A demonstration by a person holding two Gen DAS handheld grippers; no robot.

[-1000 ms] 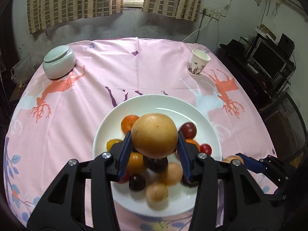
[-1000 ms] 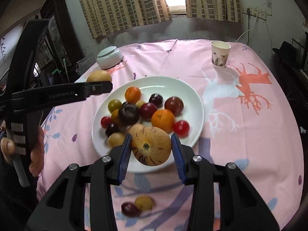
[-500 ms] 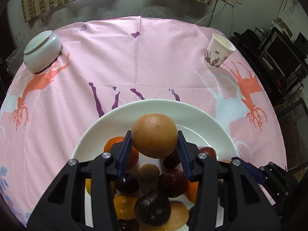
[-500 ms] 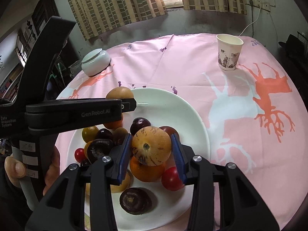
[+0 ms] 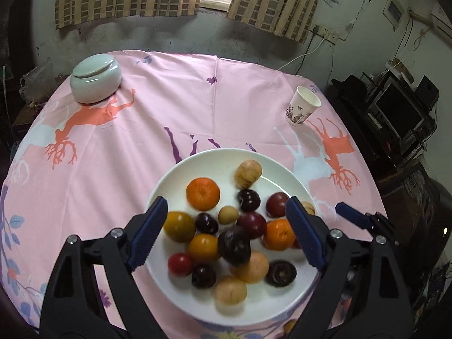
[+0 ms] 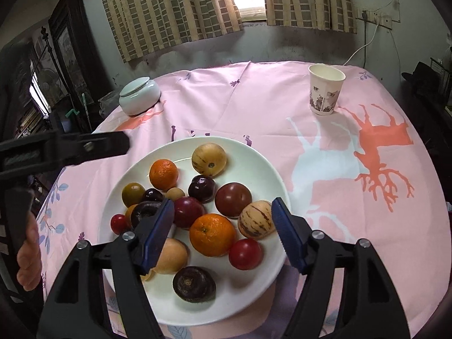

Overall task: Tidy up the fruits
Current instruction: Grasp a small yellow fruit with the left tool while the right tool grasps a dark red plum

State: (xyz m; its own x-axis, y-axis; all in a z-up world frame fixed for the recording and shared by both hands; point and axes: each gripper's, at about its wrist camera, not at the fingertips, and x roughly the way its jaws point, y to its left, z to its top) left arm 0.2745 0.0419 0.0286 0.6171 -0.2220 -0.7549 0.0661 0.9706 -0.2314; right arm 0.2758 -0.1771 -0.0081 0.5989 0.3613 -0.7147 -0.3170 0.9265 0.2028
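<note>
Hovering over round white plate (image 6: 262, 169) of mixed fruit: left gripper (image 5: 226, 227) and right gripper (image 6: 221, 233), both angled down, jaws just opened, nothing between them.

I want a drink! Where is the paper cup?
In the right wrist view, the white flowered paper cup stands upright on the pink tablecloth, far right, beyond the white round plate.
</note>
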